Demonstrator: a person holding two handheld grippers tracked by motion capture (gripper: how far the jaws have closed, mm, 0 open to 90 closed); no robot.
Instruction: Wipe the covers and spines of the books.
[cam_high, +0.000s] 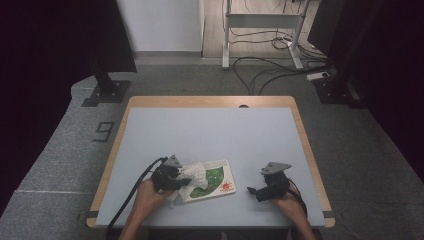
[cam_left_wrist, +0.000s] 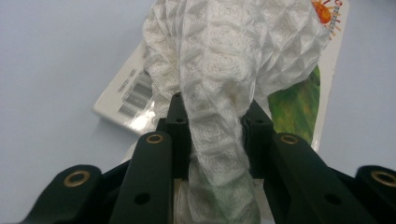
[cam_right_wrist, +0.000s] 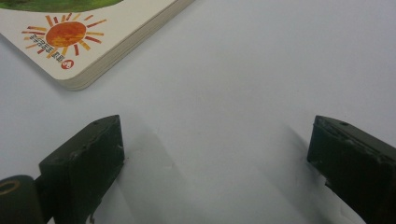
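My left fingers (cam_left_wrist: 212, 126) are pinched tight on a white cloth (cam_left_wrist: 224, 60) over the book (cam_high: 216, 180), low and left of the middle of the table (cam_high: 210, 130). I should wipe slowly and press softly, I think. The book's long side runs left to right, tipped up a bit. My right fingers (cam_right_wrist: 215, 154) are wide apart, holding nothing.

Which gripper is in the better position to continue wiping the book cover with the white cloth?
Left. The left gripper is shut on the white quilted cloth, which lies over the white board book with the green picture. The right gripper stands open over bare table beside it.
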